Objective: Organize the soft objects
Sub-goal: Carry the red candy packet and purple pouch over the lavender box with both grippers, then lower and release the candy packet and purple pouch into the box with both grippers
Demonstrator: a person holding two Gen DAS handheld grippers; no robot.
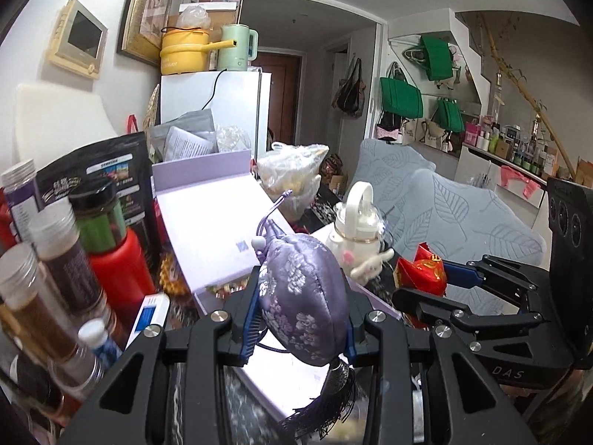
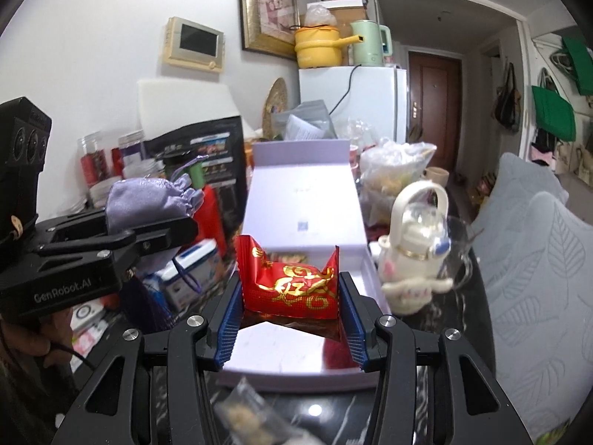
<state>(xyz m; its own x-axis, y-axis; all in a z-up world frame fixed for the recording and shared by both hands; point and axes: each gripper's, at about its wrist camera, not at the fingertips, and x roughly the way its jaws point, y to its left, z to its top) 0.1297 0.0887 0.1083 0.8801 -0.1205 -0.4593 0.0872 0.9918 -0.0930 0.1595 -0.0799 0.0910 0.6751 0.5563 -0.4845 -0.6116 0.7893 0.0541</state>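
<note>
Soft lilac sachet (image 1: 302, 296) sits clamped in the left gripper (image 1: 300, 309), red packet (image 2: 291, 282) pinched in the right gripper (image 2: 291, 307), both raised over the lavender box (image 2: 300, 200). Carrying appears under way; next, each likely needs lowering into that box.

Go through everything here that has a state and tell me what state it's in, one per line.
Left tongs: shut on the purple sachet.
Purple sachet: held off the table, tassel hanging down.
Right tongs: shut on the red packet.
Red packet: gripped by both sides, lifted.
Lavender gift box: open, lid standing up at the back.
White plush teapot: upright on the table.
Red bottle: upright, capped.
</note>
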